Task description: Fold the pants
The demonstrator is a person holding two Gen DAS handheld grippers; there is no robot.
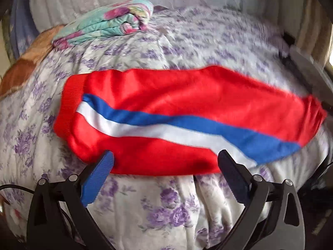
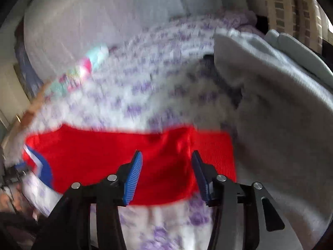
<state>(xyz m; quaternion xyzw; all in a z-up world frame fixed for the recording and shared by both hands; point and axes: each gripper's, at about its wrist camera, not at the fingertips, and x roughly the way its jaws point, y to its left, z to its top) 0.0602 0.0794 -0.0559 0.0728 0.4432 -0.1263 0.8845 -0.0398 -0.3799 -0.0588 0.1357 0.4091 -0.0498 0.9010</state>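
Two grippers point forward over a bed, each seen from its own wrist camera. The left gripper stands with jaws spread wide, its blue pads at the near edge of the pants and gripping nothing. The right gripper is likewise released, jaws apart over the red cloth; whether its tips touch the fabric cannot be told. The pants lie flat across the sheet, folded lengthwise, cuff to the left, blue and white stripe uppermost. In the right view motion blur smears the sheet and the far wall. Beyond the pants, a folded quilt rests at the far left; a grey blanket covers the right side.
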